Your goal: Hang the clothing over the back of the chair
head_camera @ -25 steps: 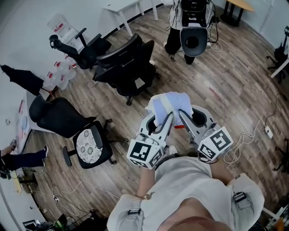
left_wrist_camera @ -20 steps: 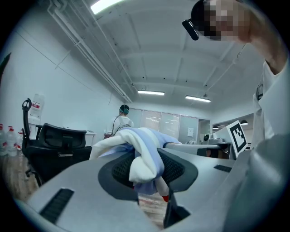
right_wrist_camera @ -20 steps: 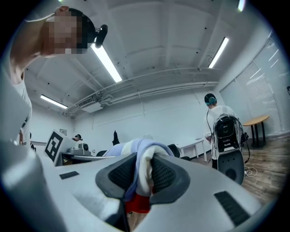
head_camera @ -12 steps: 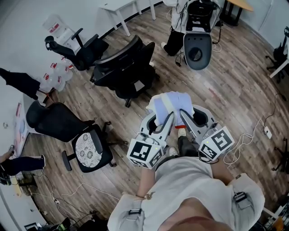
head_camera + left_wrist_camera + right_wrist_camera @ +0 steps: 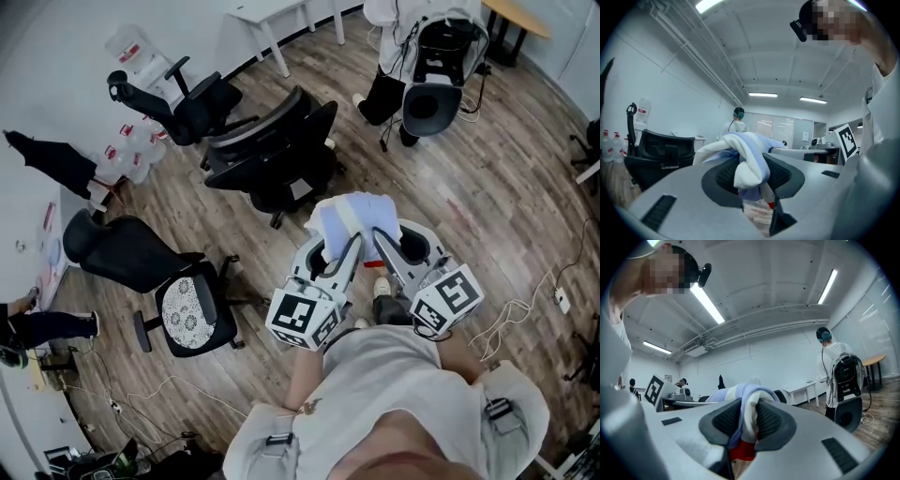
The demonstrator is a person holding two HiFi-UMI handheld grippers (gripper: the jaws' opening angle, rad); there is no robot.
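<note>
The left claw [image 5: 330, 249] is pinching a fold of the clothing [image 5: 354, 217]. White and light blue cloth is squeezed between its two dark pads and bulges out above them. The right claw [image 5: 387, 246] is pinching the same clothing, and cloth fills the gap between its pads too. The two claws sit side by side, close together, and both point away from the person who holds them.

The clothing is a soft, bunched lump at the tips of the claws. It is wider than it is deep, and its long way runs sideways from one claw to the other. It is up in the air above the wooden floor [image 5: 487, 216] and touches no chair.

A black chair [image 5: 272, 150] stands ahead and a little to the left, apart from the clothing. A chair with a dotted seat [image 5: 183, 305] stands farther left. Another person [image 5: 412, 37] stands at the far end, near a white table [image 5: 272, 14].
</note>
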